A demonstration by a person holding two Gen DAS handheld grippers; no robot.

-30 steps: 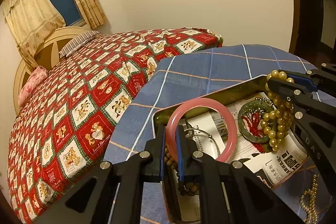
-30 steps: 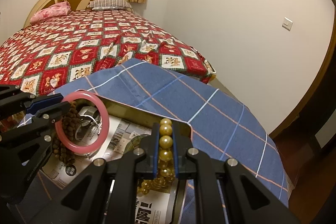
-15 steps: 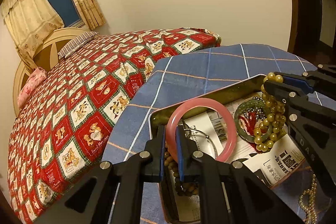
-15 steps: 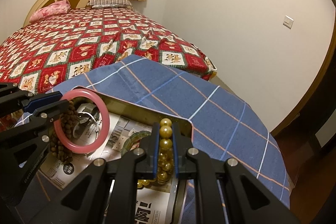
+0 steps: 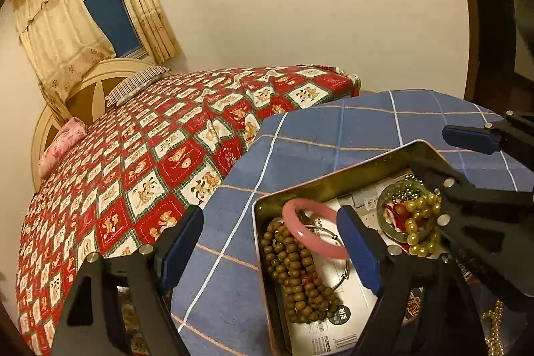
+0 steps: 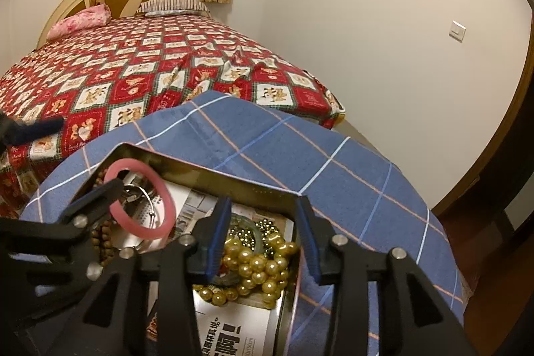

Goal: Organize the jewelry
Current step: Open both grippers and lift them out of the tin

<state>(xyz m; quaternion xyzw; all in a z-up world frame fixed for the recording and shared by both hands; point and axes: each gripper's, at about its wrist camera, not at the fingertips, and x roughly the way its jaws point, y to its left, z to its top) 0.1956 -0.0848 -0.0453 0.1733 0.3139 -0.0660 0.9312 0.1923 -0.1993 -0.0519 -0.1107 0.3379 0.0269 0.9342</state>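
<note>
Left gripper (image 5: 272,244) spread wide and still opening, nothing pinched, pads clear of everything. Just ahead of its right-hand finger, a pink bangle (image 5: 313,231) lying loose in the metal tin (image 5: 320,189), leaning over a thin silver bangle (image 5: 337,266) and sitting right next to a heap of brown wooden beads (image 5: 297,269) that runs back toward the gripper along the tin's near-left wall. Newspaper (image 5: 337,319) lining the bottom under all of it. Over on the other side, right gripper (image 6: 263,236) about halfway apart and opening too, not clamping anything. Directly below and between its blue pads, a pile of gold pearl beads (image 6: 257,269) dropped in the tin's near-right corner, partly on top of a green jade ring (image 5: 387,216) with something red inside and a few small dark-gold beads (image 6: 267,229) just beyond. Can't tell if the pads brush the pearls, looks like a gap though. Tin sitting on a blue plaid cloth (image 6: 300,149), and further out past both grippers a bed with a red patchwork quilt (image 5: 140,169). One more pale bead strand (image 5: 494,322) off the tin, down by the left gripper's far right edge.
</note>
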